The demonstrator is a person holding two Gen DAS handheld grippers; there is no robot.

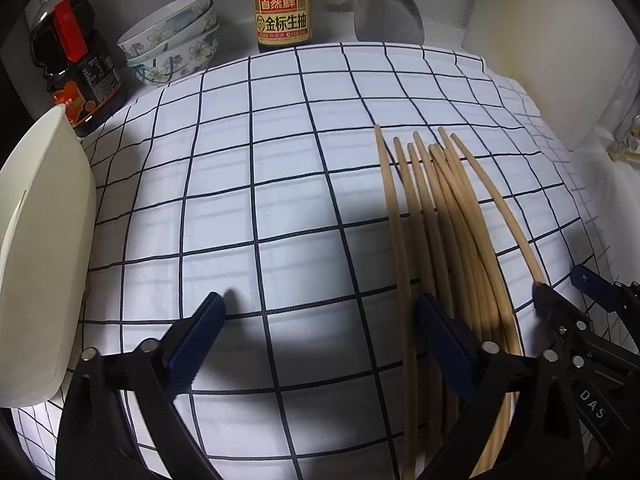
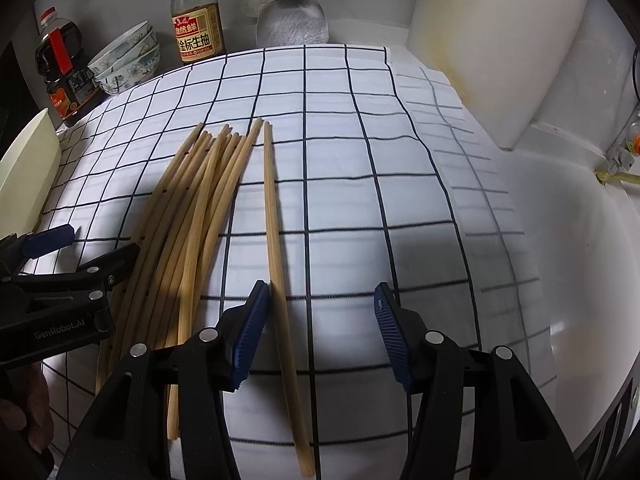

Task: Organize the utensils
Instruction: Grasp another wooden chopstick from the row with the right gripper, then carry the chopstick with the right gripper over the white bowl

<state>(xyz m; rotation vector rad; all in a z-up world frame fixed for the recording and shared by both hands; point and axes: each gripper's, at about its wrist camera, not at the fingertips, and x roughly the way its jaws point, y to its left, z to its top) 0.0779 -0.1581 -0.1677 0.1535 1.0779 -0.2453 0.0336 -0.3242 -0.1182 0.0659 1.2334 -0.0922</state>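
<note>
Left wrist view: left gripper hangs over the checked cloth, jaws spread wide with only cloth between them
Chopsticks: bundle of chopsticks lies on the cloth, passing under the right-hand finger
Backdrop: soy sauce bottle, stacked bowls, spatula
Right wrist view: right gripper stands partly open, gripping nothing
Single chopstick: flat on the cloth, just beside the left-hand pad, apart from the bundle
Edge: left gripper's fingers reach the bundle from the left
</note>
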